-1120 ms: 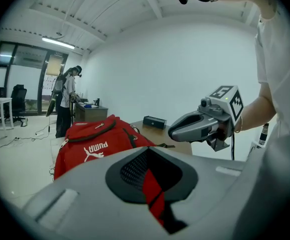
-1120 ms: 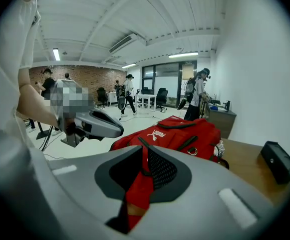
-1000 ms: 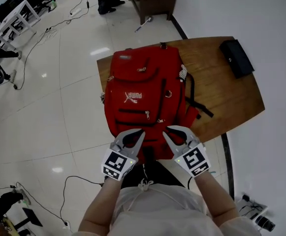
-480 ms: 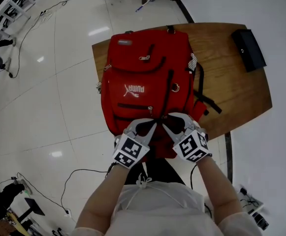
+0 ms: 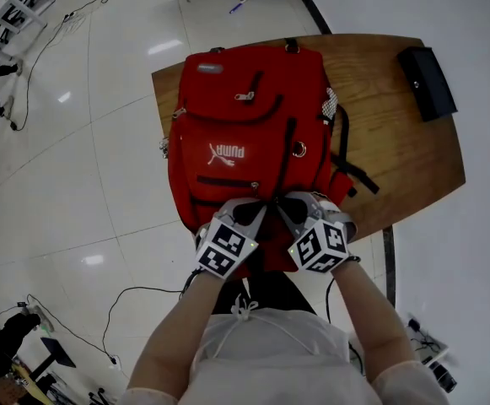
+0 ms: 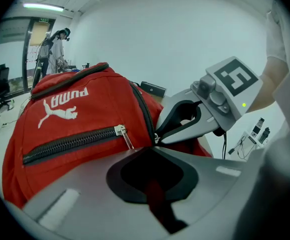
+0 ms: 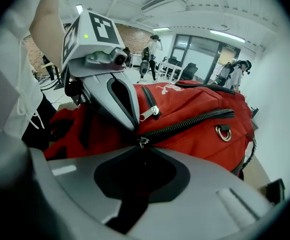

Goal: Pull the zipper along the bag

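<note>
A red backpack (image 5: 249, 133) lies flat on the wooden table (image 5: 396, 142), and a long black zipper (image 5: 288, 154) runs down its front. Both grippers meet at the bag's near end. My left gripper (image 5: 250, 213) (image 6: 152, 148) looks shut, pinching red fabric beside the zipper's end. My right gripper (image 5: 288, 209) (image 7: 143, 146) is closing its jaws on the small metal zipper pull (image 7: 143, 142) at the near end of the black zipper (image 7: 184, 124). The two grippers' tips almost touch each other.
A black case (image 5: 428, 70) lies at the table's far right. A pocket zipper with a silver pull (image 6: 125, 135) sits left of my grippers. Cables (image 5: 126, 298) trail over the white floor at left. People stand far off in both gripper views.
Both grippers have moved forward from the table's near edge onto the bag's near end and drawn close together, their tips now at the zipper's end.
</note>
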`<state>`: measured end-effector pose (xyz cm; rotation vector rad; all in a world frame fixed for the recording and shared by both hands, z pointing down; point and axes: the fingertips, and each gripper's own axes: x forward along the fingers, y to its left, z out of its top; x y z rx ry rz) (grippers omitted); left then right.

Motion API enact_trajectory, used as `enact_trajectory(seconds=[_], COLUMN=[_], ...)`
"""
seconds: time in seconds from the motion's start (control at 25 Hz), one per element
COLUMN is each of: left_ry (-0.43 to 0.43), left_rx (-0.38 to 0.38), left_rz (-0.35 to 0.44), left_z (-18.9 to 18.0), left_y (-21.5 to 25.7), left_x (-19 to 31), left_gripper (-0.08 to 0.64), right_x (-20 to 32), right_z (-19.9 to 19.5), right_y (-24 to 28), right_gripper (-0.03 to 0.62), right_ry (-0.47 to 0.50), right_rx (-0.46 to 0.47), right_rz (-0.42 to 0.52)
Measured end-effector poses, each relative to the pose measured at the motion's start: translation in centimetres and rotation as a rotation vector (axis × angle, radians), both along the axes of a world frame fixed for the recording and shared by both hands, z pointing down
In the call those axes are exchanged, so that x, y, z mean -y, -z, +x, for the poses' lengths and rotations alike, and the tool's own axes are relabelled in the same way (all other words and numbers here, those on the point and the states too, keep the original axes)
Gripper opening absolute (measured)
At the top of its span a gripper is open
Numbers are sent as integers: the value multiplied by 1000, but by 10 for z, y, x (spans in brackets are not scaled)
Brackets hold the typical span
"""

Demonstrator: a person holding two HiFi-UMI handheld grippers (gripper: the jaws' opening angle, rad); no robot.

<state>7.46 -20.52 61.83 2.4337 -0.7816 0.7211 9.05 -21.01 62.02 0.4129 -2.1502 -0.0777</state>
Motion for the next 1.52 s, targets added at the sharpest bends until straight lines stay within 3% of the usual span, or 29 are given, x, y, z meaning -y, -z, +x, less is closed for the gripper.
enact_trajectory(seconds=[0.08,0.36,0.56,0.72,0.96,1.24,1.52], left_ry=[-5,-7,-17,-24,-25,-18,-10], left_rx=[14,56,75,70,54,53,62], left_rz=[4,2,-38,-98,-91,-126,-127], left_z=[1,3,3,1,1,1,-1], left_y=[-3,-15,-20,-21,-18,-22,-23], left_x=[0,-1,0,-1,-2,-2,-1], left_gripper=[5,6,6,6,6,6,5], right_x=[1,-1,11,30,48,71,102], right_z=[1,6,11,14,17,20,25], right_y=[2,7,13,27,45,60,69], right_gripper=[15,11,9,9,11,9,9], right_ry=[-5,-49,-29,-88,-134,-241,-292], right_rx=[9,50,-15,22,38,125,123], right_rz=[-11,-138,-72,-67,-50,-103,-64])
